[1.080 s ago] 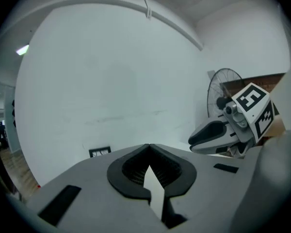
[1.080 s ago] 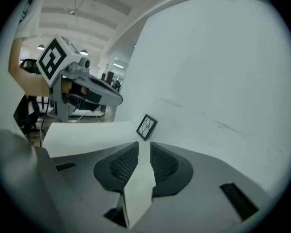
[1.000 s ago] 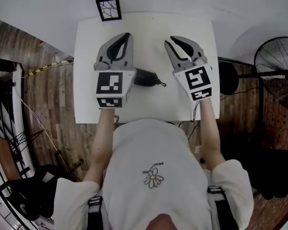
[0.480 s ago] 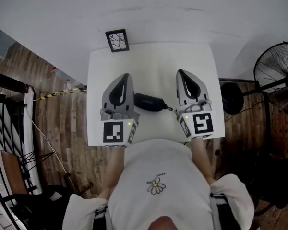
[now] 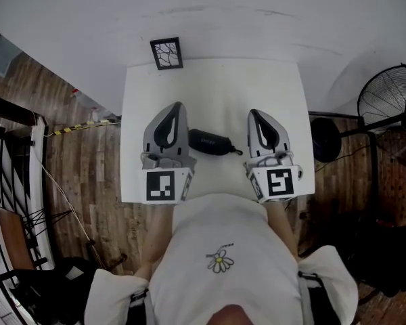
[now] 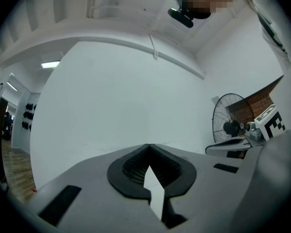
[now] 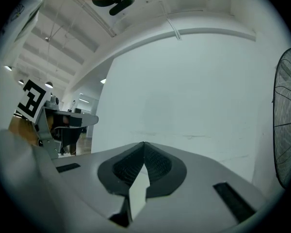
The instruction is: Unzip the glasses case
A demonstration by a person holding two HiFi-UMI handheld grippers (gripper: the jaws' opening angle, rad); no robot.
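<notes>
**Position of the case.** The case [image 5: 210,141] lies flat on the table [image 5: 216,87], between the left gripper [image 5: 178,105] and the right gripper [image 5: 252,113]. Its long axis runs across the head view, left to right, with the right end set slightly nearer the person. A thin pull tab [image 5: 237,152] projects from that right end, toward the right gripper.

**Relation to the fingers.** Both grippers point away from the person, toward the wall [image 6: 111,96]. The case therefore lies to the inner side of each gripper and behind its tips, not ahead of them. The left end of the case is just beside the left gripper. The pull tab is just beside the right gripper, so the right gripper is the nearer 1 to the zip end.

**Finger state.** The left fingers [image 6: 131,171] are clenched with nothing between them. The right fingers [image 7: 157,166] are likewise pressed together on nothing.

**Limits of view.**
- Neither gripper view shows the case; each shows only the wall, the other gripper and a fan [image 7: 288,115].
- In the head view the case is small and dark. The zip line cannot be made out, so zipped or unzipped cannot be told.
- This layout fits a case that is zipped shut and 1 that is opened and released.
</notes>
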